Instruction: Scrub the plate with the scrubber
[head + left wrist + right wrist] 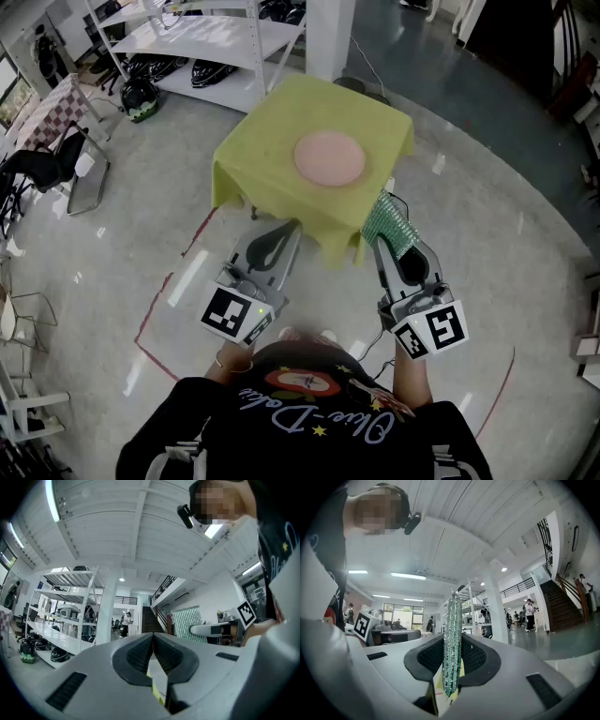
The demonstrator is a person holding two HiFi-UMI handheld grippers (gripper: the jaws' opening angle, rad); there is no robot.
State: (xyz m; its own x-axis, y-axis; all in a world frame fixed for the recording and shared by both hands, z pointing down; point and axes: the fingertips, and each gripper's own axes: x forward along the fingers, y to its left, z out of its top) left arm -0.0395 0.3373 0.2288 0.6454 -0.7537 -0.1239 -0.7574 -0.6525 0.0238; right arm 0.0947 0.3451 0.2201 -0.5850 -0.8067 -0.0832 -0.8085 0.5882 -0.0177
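A pink plate (330, 157) lies on a small table with a yellow-green cloth (272, 117) ahead of me. My right gripper (389, 231) is shut on a sparkly green scrubber (392, 225), held in the air just off the table's near right corner. From the right gripper view the scrubber (452, 639) stands edge-on between the pads. My left gripper (284, 229) is shut with nothing in it, hovering off the table's near edge. In the left gripper view its jaws (153, 641) meet, and the scrubber (187, 623) shows to the right.
White shelving (202, 42) with helmets stands behind the table, next to a white pillar (328, 33). Chairs (42, 164) stand at the left. Red tape lines (164, 291) mark the glossy floor. People stand far off near a staircase (565, 602).
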